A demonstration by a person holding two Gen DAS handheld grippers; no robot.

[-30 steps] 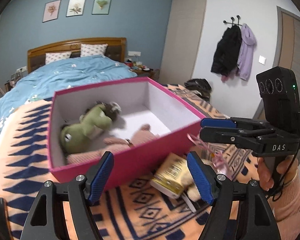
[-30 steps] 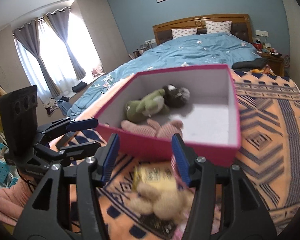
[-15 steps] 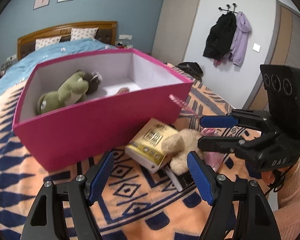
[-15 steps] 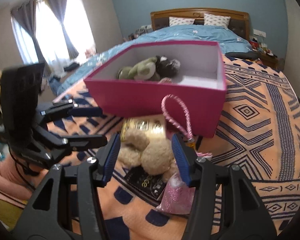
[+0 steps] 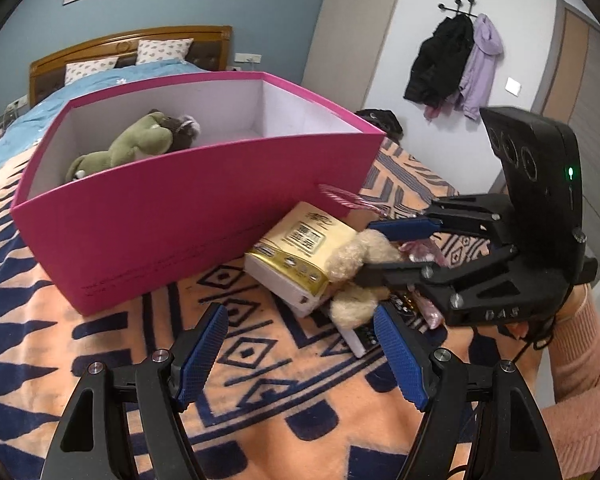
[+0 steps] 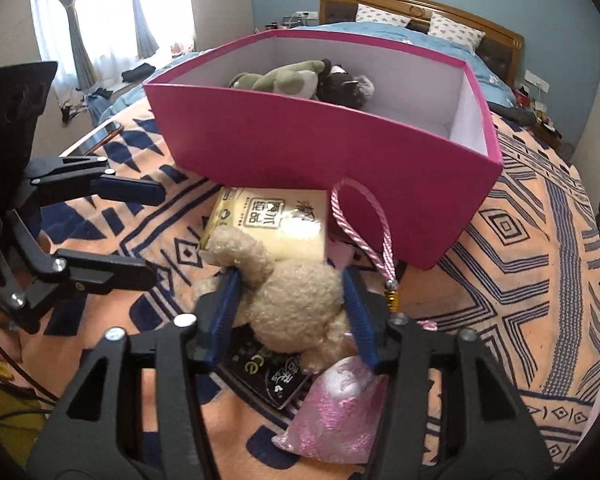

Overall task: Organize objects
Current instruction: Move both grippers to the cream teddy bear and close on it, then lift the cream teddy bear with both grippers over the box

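Two grippers are seen: the right gripper (image 6: 290, 312) is closing its jaws around the beige plush toy (image 6: 296, 300), pads at its flanks, presumably for lifting. The left gripper (image 5: 300, 354) is held open and empty over the blanket (image 5: 100, 340). Beyond, the pink box (image 6: 340, 160) already holds a green plush (image 6: 284, 78), likely the destination.

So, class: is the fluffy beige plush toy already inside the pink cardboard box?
No, the fluffy beige plush toy lies outside the pink cardboard box.
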